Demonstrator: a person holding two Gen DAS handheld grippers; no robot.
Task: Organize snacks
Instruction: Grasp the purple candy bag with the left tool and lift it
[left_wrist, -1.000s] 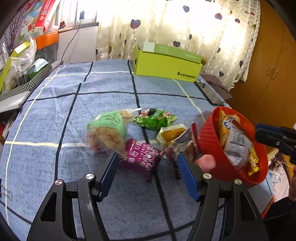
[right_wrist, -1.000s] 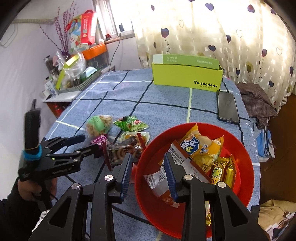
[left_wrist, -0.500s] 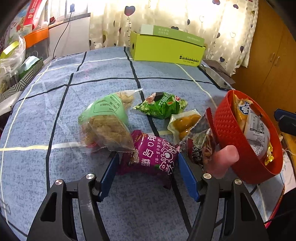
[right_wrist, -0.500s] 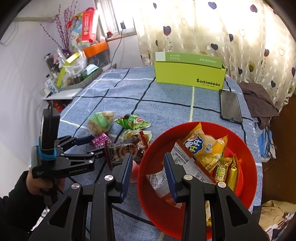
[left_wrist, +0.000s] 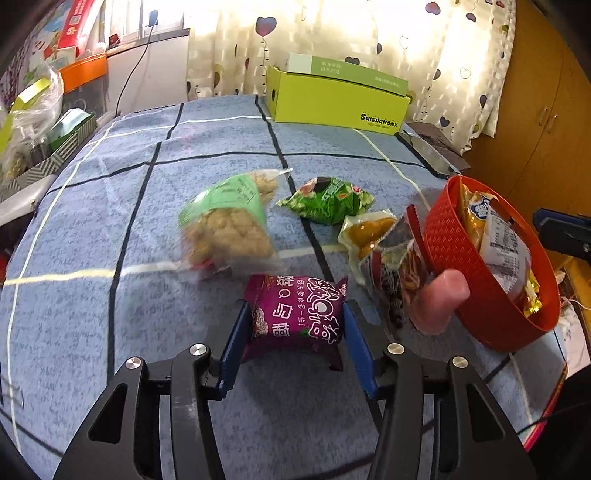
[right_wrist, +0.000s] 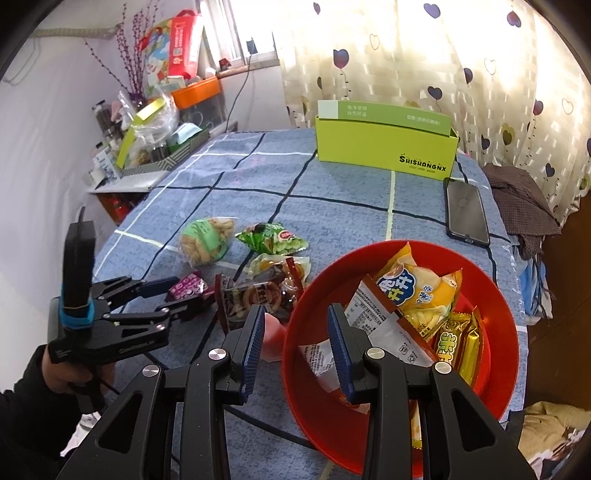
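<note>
A purple snack packet (left_wrist: 295, 314) lies on the blue checked cloth between the fingers of my left gripper (left_wrist: 293, 345), whose pads touch both its sides; it also shows in the right wrist view (right_wrist: 188, 286). A green bag of puffs (left_wrist: 229, 221), a green packet (left_wrist: 327, 199), a yellow packet (left_wrist: 369, 229) and a dark packet (left_wrist: 395, 273) lie beside it. My right gripper (right_wrist: 295, 343) straddles the rim of a red bowl (right_wrist: 498, 295) filled with several snacks, with a person's finger (left_wrist: 436, 299) under the rim.
A lime-green box (right_wrist: 384, 146) stands at the back of the table. A black phone (right_wrist: 465, 212) lies at the right edge. Cluttered shelves and bags (right_wrist: 155, 125) stand to the left. A wooden cabinet (left_wrist: 535, 122) is on the right.
My left gripper has moved forward over the purple packet and closed in on it. The red bowl and right gripper have hardly moved.
</note>
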